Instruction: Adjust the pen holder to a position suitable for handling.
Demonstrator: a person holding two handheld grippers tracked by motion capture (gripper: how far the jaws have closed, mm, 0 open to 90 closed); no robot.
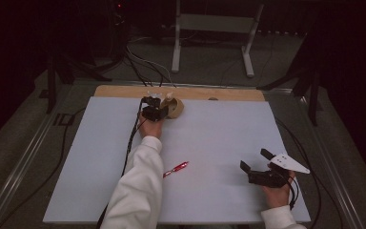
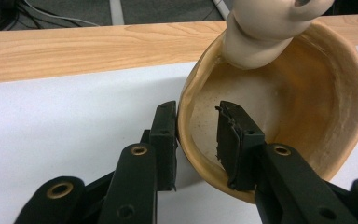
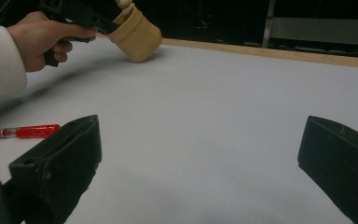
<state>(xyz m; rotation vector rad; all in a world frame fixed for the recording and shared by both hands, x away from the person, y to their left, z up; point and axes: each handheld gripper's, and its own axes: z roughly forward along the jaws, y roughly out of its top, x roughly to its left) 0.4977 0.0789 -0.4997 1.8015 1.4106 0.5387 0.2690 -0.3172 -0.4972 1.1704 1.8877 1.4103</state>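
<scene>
A white board [image 1: 209, 143] covers most of the table, with a strip of bare wooden tabletop [image 1: 124, 90] showing along its far edge. On the far part of the board, close to that wooden strip, sits a tan cup [image 1: 175, 109], tipped so its open mouth faces the left gripper [image 1: 158, 110]. In the left gripper view the jaws straddle the cup's rim [image 2: 182, 126], one jaw outside the wall and one inside the hollow; the outer jaw touches the wall, while a narrow gap shows between the wall and the inner jaw. A pale rounded piece [image 2: 261, 28] sits at the upper part of the cup's mouth; what it is cannot be told. The left hand [image 3: 46, 37], in a white sleeve [image 1: 138, 191], holds that gripper. The right gripper [image 1: 256, 166] rests low at the near right of the board, well apart from the cup, its jaws spread wide with nothing between them. A red pen [image 1: 176, 169] lies on the board between the two arms, nearer the left sleeve.
</scene>
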